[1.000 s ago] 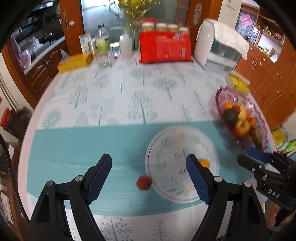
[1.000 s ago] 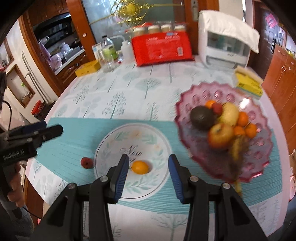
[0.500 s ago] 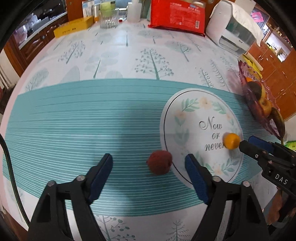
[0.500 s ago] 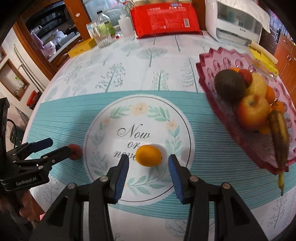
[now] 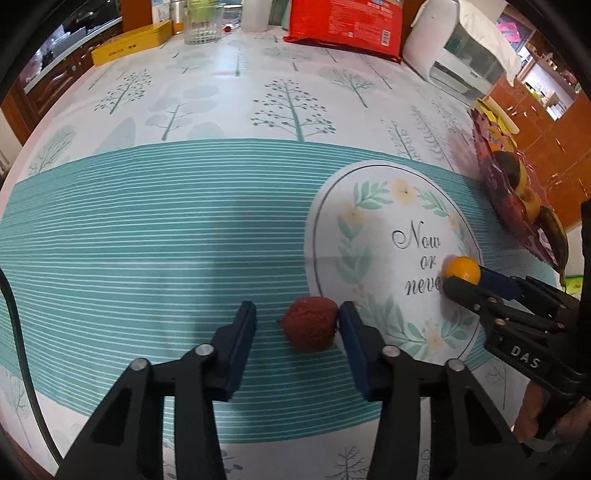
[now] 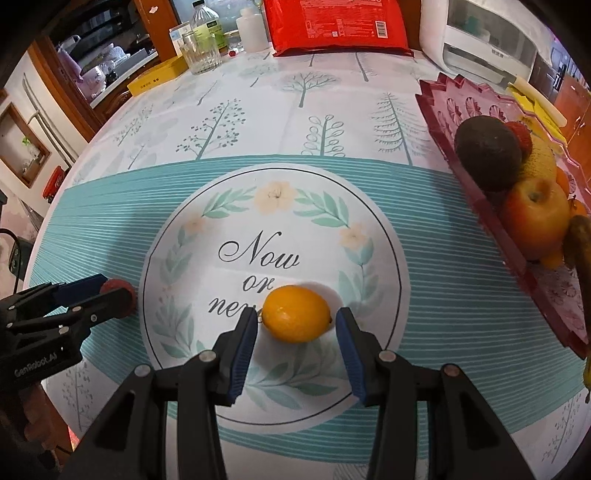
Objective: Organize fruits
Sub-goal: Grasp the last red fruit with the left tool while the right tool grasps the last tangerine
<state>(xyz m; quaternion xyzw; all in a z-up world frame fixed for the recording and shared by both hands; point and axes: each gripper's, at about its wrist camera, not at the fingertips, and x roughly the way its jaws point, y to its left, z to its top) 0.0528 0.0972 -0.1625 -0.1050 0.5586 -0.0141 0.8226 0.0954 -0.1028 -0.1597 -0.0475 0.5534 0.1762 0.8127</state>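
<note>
The left gripper (image 5: 297, 325) points steeply down at the table, and its jaws are closing around one small red fruit (image 5: 309, 324). The right-hand pad touches the fruit's side, while the other pad still stands clear of it, so the fruit is not yet clamped. It lies on the teal striped band of the tablecloth (image 5: 147, 240), just beside the edge of the round placemat (image 5: 373, 236).

The right gripper (image 6: 297, 325) points down at the same steep angle, its jaws closing on one small orange fruit (image 6: 296, 314). The fruit sits between the pads, with the left pad at its skin and a thin gap on the other side. It rests on the lower part of the placemat, over the printed words.

Each gripper shows in the other's view, low over the table on either side of the placemat.

To the right stands one pink glass dish (image 6: 476, 107) with several fruits: one dark avocado (image 6: 487, 151), one apple (image 6: 535, 218), one banana (image 5: 554, 236), one red piece, one yellow piece and a few small oranges.

At the far edge stand one red bag (image 6: 336, 22), one glass (image 6: 201, 51), one yellow box (image 5: 129, 46) and one white appliance (image 6: 480, 40).
</note>
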